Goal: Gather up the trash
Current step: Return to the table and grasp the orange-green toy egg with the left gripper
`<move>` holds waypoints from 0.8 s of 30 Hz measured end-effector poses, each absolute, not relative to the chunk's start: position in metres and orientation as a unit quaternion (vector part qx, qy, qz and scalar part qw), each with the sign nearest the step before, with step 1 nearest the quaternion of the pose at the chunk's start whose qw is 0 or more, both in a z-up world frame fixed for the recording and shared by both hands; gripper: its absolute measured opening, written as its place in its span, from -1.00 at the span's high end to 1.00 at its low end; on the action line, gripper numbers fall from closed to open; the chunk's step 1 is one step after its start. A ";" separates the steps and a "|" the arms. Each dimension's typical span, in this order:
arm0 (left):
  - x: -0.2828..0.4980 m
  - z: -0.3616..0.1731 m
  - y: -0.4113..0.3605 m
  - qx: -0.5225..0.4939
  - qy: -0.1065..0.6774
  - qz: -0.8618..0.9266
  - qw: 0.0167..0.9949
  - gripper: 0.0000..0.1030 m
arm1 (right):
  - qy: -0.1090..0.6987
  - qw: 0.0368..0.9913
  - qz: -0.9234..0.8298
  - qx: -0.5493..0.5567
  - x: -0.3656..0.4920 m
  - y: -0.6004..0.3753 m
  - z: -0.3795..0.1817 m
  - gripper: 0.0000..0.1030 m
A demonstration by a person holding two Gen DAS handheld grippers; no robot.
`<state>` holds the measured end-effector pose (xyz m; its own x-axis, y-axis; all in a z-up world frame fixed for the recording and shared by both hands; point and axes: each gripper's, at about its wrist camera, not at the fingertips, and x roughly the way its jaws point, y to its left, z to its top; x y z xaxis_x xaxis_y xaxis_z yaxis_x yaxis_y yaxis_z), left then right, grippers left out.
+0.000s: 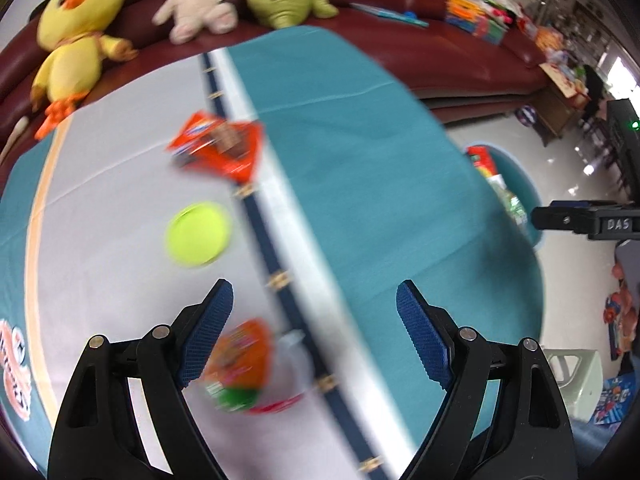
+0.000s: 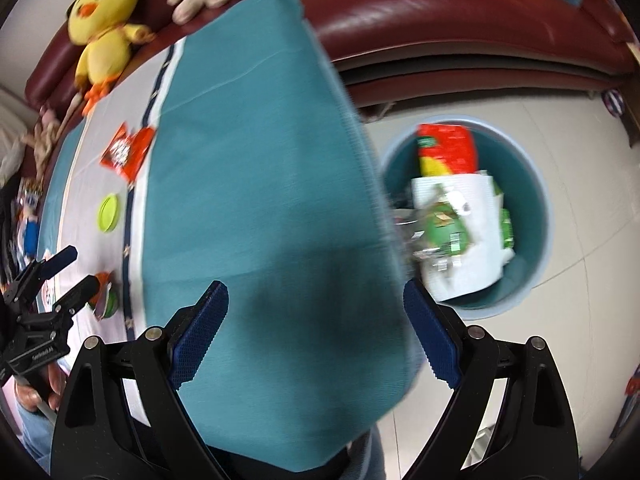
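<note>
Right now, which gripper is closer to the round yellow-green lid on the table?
Left. The left gripper hovers open just short of the lid, over the grey cloth. The right gripper hangs open above the teal tablecloth near the bin, farther away.

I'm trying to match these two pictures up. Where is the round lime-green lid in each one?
Left wrist view: lime-green lid lies left of centre on the grey cloth.
Right wrist view: far left, small.
Shared landmark: the red snack wrapper just beyond it.

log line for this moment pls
left gripper: open, empty | right gripper: open, empty | wrapper, lid on table | bin part-filled
</note>
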<state>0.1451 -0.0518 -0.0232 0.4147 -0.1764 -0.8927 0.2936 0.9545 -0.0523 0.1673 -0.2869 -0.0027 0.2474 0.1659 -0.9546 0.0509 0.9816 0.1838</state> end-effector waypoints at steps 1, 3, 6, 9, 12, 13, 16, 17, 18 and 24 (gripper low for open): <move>0.142 -0.025 -0.042 0.056 0.525 -0.135 0.839 -0.64 | 0.615 0.783 0.041 0.085 0.167 -0.278 -0.004 -0.66; 0.136 -0.030 -0.021 0.055 0.529 -0.124 0.838 -0.64 | 0.618 0.780 0.048 0.079 0.167 -0.263 -0.007 -0.66; 0.129 -0.036 0.002 0.049 0.532 -0.118 0.837 -0.64 | 0.623 0.776 0.059 0.074 0.165 -0.241 -0.010 -0.66; 0.125 -0.042 0.016 0.039 0.536 -0.121 0.834 -0.64 | 0.627 0.772 0.073 0.077 0.159 -0.219 -0.015 -0.66; 0.122 -0.049 0.022 0.035 0.539 -0.127 0.832 -0.63 | 0.635 0.765 0.082 0.073 0.153 -0.201 -0.022 -0.66; 0.122 -0.051 0.022 0.035 0.539 -0.132 0.831 -0.62 | 0.637 0.763 0.083 0.071 0.151 -0.195 -0.024 -0.66; 0.122 -0.057 0.017 0.040 0.541 -0.147 0.827 -0.55 | 0.637 0.764 0.081 0.069 0.147 -0.187 -0.029 -0.66; 0.124 -0.059 0.015 0.044 0.541 -0.150 0.826 -0.53 | 0.636 0.764 0.079 0.071 0.145 -0.186 -0.030 -0.66; 0.125 -0.062 0.013 0.049 0.541 -0.154 0.825 -0.52 | 0.636 0.764 0.078 0.075 0.144 -0.185 -0.031 -0.66; 0.129 -0.073 0.010 0.050 0.542 -0.155 0.825 0.03 | 0.642 0.759 0.073 0.079 0.140 -0.176 -0.038 -0.66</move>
